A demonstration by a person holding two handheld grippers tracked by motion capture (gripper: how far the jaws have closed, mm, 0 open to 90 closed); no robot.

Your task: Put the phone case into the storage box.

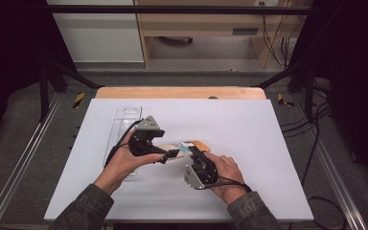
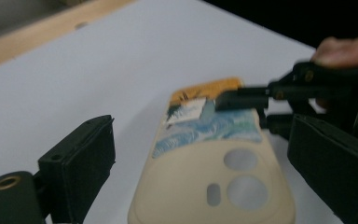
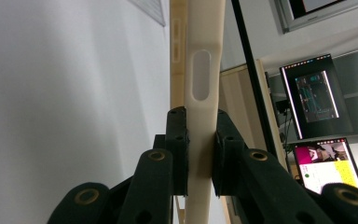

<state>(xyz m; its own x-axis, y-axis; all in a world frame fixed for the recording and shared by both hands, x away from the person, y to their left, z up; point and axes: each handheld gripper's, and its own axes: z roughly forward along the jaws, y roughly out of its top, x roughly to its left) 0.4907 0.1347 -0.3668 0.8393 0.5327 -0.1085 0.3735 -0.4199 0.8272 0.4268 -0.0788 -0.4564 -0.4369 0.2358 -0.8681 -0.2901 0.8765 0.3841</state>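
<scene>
Phone case (image 2: 214, 182), cream with blue-orange artwork, lettering unreadable, right gripper (image 3: 200, 154) jaws clamping it

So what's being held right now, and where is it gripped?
The right gripper is clamped on the phone case, pinching its side edge just below a slot cutout. The left gripper straddles the case's camera end with jaws open, not pressing it.

Phone case (image 2: 214, 186) between open tool (image 2: 205, 177)
</scene>
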